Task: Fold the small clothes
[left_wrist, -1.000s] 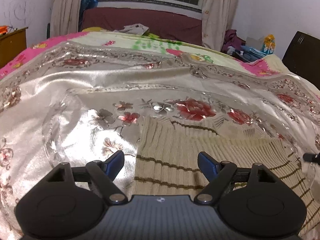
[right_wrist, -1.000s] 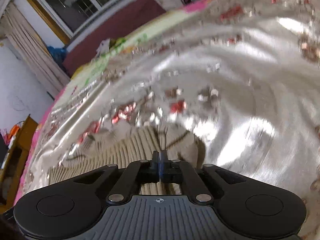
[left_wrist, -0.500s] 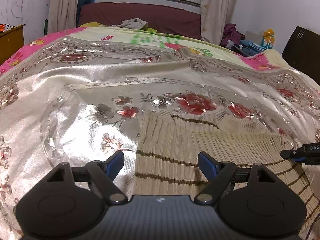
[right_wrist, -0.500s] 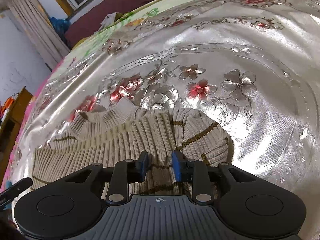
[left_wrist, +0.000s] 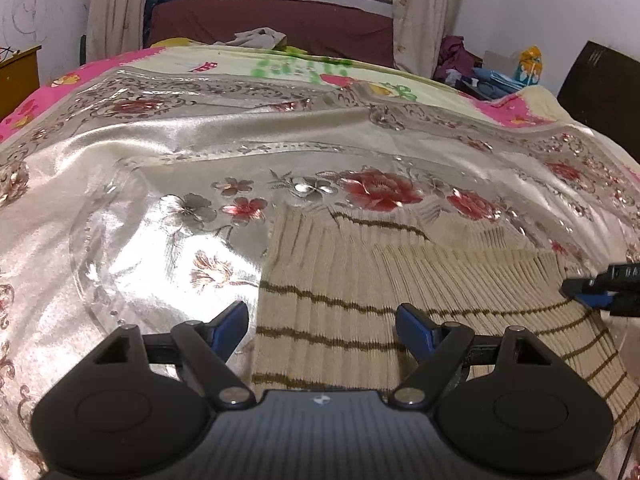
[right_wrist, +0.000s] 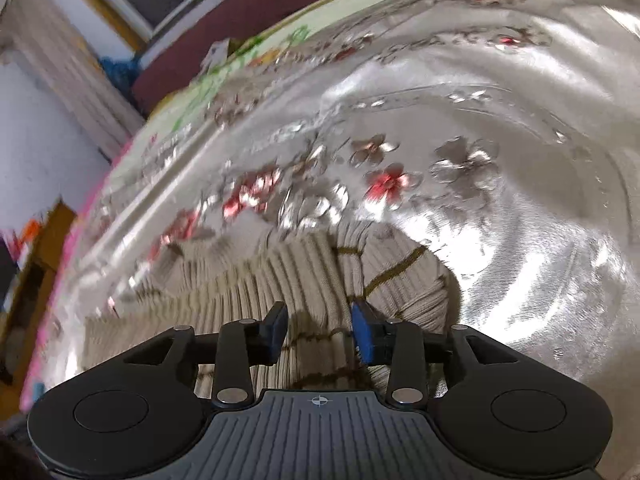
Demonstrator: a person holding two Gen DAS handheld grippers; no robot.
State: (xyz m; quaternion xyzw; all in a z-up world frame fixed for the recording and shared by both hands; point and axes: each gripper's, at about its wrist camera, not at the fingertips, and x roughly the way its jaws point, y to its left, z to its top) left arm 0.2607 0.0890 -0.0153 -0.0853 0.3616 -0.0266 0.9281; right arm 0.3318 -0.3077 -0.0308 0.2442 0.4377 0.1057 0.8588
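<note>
Jaws on the left gripper [left_wrist: 322, 320] are standing wide apart with nothing pinched, just hovering over the near left part of the ribbed sweater [left_wrist: 360, 292], one blue pad out over the shiny cloth and the other over the knit. From the left wrist view the beige sweater with thin brown stripes is lying flat on the silvery floral bedspread [left_wrist: 160, 160], its long axis running left to right across the picture, the ribs fanning away from the camera and the stripes crossing them. Its left edge is looking pretty straight and is running away from the gripper. Way off at the right edge the tips of the right gripper [left_wrist: 596, 290] are poking in over the far right side of the sweater. Switching to the right wrist view, which is pretty blurry: the right gripper [right_wrist: 318, 330] jaws have just been opening and are now sitting partly apart, with knit showing between the pads but nothing pressed on it, so it's let go. The sweater [right_wrist: 248, 292] here is stretching away to the left, with a rounded folded-over bit bunching just ahead and to the right of the pads.
</note>
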